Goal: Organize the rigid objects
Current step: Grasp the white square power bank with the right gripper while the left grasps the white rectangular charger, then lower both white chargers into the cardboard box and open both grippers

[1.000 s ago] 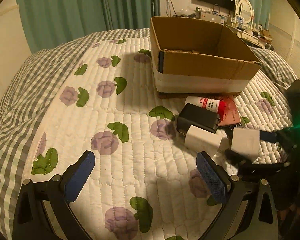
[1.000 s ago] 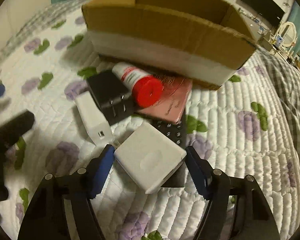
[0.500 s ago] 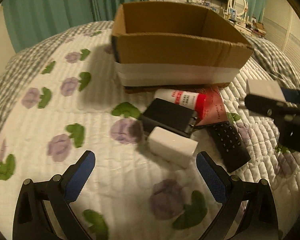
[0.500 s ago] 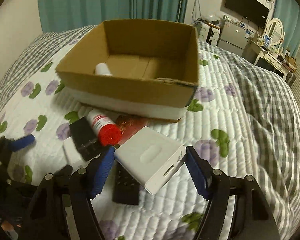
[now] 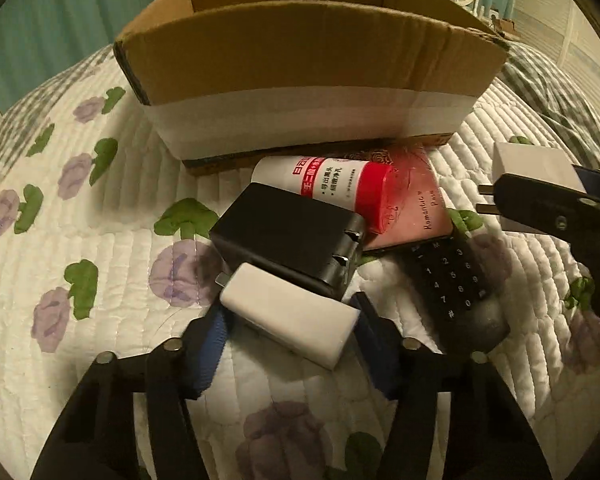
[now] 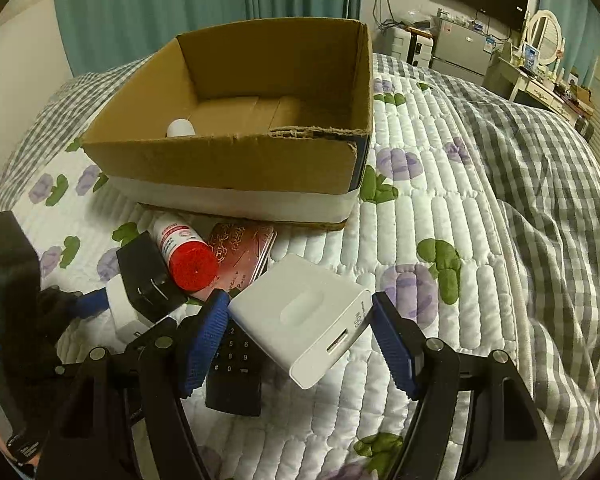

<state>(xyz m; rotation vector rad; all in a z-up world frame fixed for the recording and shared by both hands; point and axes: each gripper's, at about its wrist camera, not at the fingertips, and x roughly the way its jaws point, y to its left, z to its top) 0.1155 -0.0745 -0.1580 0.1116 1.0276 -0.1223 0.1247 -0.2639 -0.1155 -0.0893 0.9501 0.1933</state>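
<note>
Chargers first: from the left wrist we count three, one black charger (image 5: 288, 236), one small white charger (image 5: 290, 318) and a second white plug (image 5: 530, 166) at the right edge. We also count one red-capped bottle (image 5: 332, 186), one pink booklet (image 5: 414, 200), one black remote (image 5: 454, 280) and one cardboard box (image 5: 300, 60), all on the quilted bed (image 5: 100, 280). The left tongs (image 5: 290, 338) are closing around the small white charger, which lies between the blue pads with its long axis running lower right to upper left, prongs toward the black charger. We cannot tell whether the pads press it yet. The box interior is hidden here, and the remote's lower end blurs into shadow.

From the right wrist, the right tongs (image 6: 300, 334) are clenched on one white power brick (image 6: 300, 316), lifted above the bed, its port end pointing toward the camera. One white rounded thing (image 6: 181, 128) sits inside the box, mostly cut off by the wall. The remote is half hidden under the brick.
</note>
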